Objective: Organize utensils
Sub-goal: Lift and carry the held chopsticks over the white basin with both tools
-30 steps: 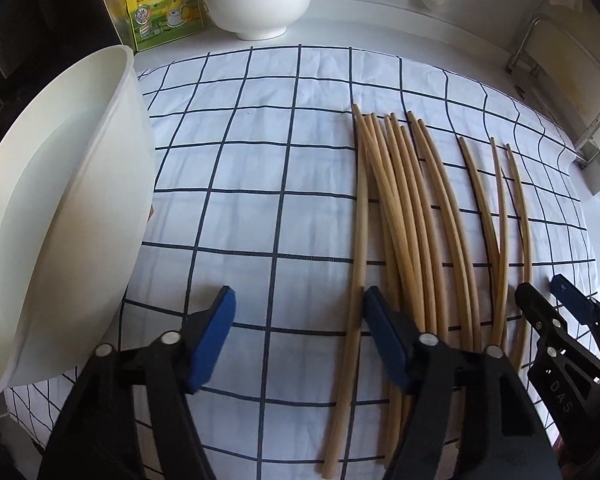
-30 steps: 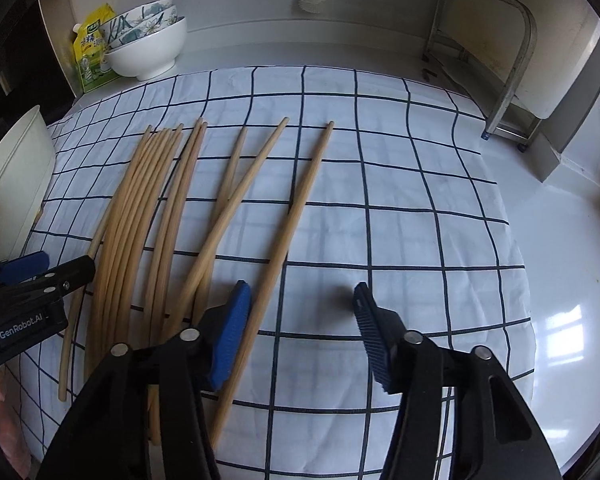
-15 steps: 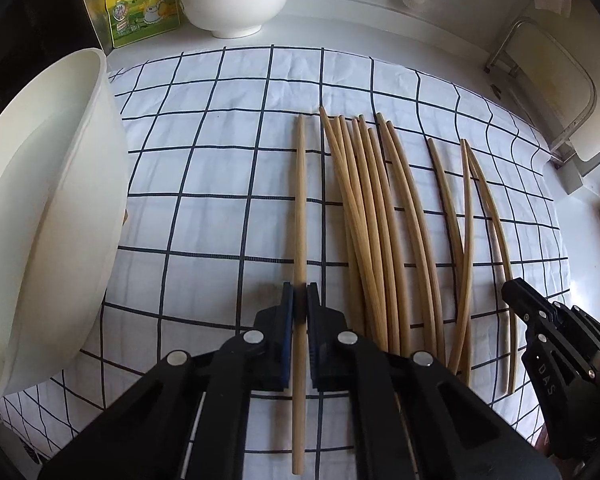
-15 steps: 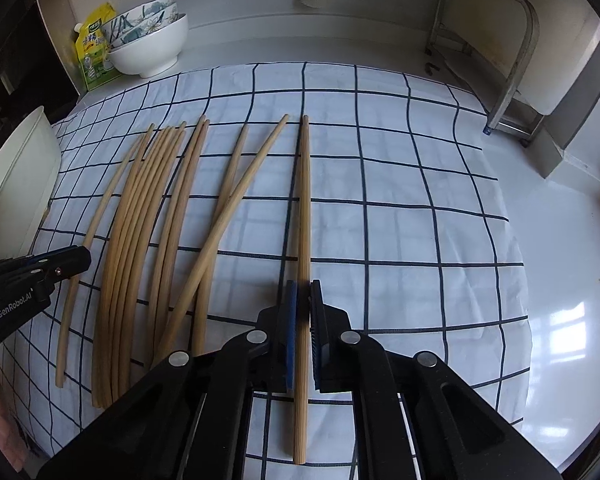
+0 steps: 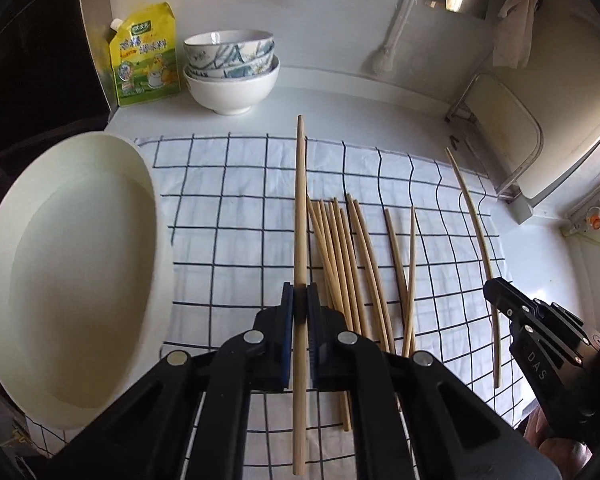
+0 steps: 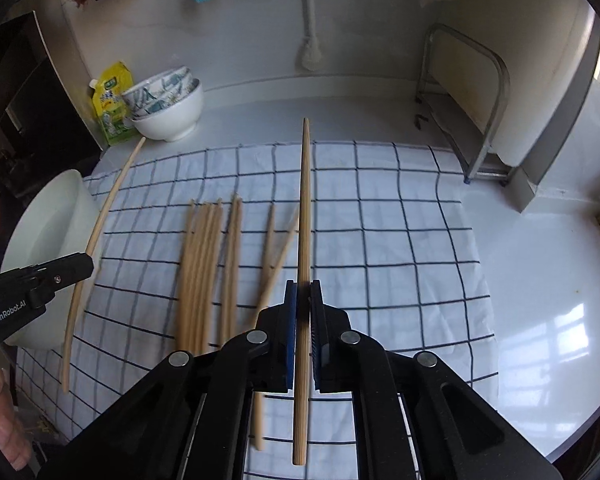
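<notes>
Two chopsticks are lifted above the checked cloth (image 5: 228,216): the left gripper (image 5: 300,316) is closed on one chopstick (image 5: 300,208), the right gripper (image 6: 304,312) on another (image 6: 305,208). About ten chopsticks (image 5: 340,256) lie on the cloth. The white basin (image 5: 72,280) left of the cloth looks empty, so I judge the sorting has only begun.

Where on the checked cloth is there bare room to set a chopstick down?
The cloth is bare right of the chopstick pile, up to the rack. A narrower bare strip lies between the basin and the pile. The middle is crowded.
</notes>
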A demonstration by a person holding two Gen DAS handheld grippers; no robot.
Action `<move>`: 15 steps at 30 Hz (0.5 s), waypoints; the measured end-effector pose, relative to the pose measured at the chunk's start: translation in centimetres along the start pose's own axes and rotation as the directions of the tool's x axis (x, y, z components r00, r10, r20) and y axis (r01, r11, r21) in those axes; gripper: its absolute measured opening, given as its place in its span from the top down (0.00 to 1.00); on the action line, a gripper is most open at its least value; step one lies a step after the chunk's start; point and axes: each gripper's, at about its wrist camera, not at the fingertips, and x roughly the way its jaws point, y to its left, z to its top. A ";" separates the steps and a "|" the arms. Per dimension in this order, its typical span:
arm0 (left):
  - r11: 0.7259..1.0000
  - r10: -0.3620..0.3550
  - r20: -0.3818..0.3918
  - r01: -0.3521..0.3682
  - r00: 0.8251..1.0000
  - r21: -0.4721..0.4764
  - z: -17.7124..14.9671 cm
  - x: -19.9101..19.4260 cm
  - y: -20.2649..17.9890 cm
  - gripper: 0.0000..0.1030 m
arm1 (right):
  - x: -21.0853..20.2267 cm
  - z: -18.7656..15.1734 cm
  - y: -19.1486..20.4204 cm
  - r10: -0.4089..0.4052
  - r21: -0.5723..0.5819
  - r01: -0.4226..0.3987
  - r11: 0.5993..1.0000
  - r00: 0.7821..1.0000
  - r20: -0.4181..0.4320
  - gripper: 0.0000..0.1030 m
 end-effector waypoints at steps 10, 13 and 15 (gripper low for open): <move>0.986 0.118 0.096 -0.106 0.988 -0.125 1.2 -6.5 12.4 0.93 | -0.2 4.1 15.5 0.214 -0.167 -0.209 0.963 0.977 0.008 0.94; 0.975 0.165 0.087 -0.149 0.983 -0.167 0.7 -6.6 16.7 0.93 | 1.2 4.2 20.4 0.262 -0.215 -0.261 0.941 0.965 -0.029 0.94; 0.968 0.188 0.070 -0.173 0.980 -0.180 0.2 -6.1 19.1 0.93 | 2.3 4.2 23.4 0.282 -0.243 -0.286 0.927 0.958 -0.051 0.94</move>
